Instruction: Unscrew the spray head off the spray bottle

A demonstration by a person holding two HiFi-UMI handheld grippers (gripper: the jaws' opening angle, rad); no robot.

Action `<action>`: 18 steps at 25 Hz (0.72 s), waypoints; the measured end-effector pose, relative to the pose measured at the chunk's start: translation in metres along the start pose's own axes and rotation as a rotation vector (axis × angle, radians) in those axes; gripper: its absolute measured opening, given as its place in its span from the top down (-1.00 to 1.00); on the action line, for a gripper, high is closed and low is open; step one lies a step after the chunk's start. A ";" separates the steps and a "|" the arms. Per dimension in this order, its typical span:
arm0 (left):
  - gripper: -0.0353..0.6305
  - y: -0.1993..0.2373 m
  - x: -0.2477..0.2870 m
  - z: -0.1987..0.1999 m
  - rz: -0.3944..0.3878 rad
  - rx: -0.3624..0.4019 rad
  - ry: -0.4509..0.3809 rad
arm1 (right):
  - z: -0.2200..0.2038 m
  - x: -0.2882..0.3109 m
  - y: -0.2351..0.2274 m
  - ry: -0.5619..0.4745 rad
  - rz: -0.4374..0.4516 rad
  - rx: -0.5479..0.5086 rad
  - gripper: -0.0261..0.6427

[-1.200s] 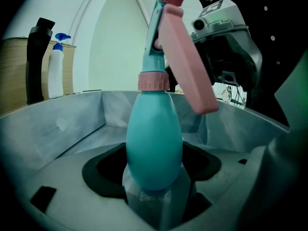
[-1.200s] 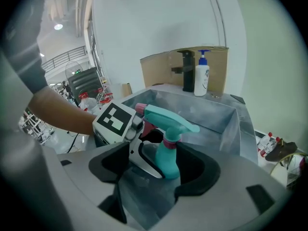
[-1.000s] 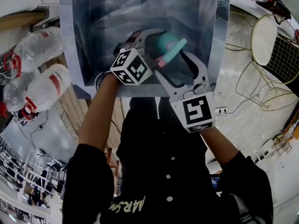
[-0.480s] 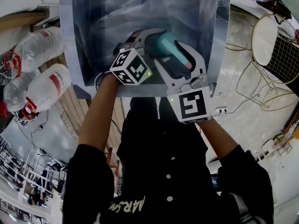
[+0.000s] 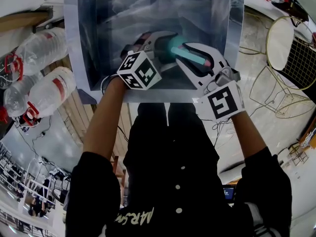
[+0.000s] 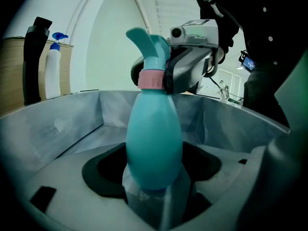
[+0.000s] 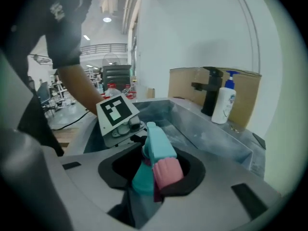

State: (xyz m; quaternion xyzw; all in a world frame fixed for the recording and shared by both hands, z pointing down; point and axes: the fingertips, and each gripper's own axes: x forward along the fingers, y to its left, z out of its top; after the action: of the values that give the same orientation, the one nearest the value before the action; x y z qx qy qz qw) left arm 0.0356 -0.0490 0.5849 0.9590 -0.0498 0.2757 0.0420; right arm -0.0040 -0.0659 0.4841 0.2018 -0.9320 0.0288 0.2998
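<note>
Bottle (image 6: pixel 154 143) above sink (image 5: pixel 84 38), body clamped in left gripper (image 6: pixel 155 192) | right gripper (image 7: pixel 153 179) jaws have just been closing, pinching head (image 7: pixel 158 148) at pink collar (image 7: pixel 167 171) | risk: weak pinch slips round collar, or bottle turns in left gripper and drops into sink

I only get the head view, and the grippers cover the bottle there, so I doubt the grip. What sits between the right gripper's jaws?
Observer: The pink collar under the spray head; the jaws of the right gripper have just been closing and grip it.
Operator: And the other one?
Observer: The left gripper clamps the spray bottle by its lower body.
Operator: Anything out of my frame?
Observer: A white pump bottle beside a black tap, by the sink.
</note>
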 end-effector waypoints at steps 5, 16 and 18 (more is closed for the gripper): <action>-0.24 -0.005 0.000 0.001 -0.028 0.010 0.001 | -0.003 -0.005 0.009 -0.025 0.349 -0.150 0.48; -0.24 -0.008 0.001 0.001 -0.036 0.014 0.003 | -0.003 -0.008 0.011 0.007 0.395 -0.209 0.49; -0.24 -0.010 0.001 0.001 -0.041 0.018 0.003 | -0.002 -0.011 0.012 0.015 0.392 -0.206 0.49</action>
State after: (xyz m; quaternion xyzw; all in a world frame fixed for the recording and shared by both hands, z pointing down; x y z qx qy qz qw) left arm 0.0385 -0.0397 0.5841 0.9597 -0.0277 0.2768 0.0390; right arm 0.0004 -0.0505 0.4804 -0.0151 -0.9491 -0.0070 0.3146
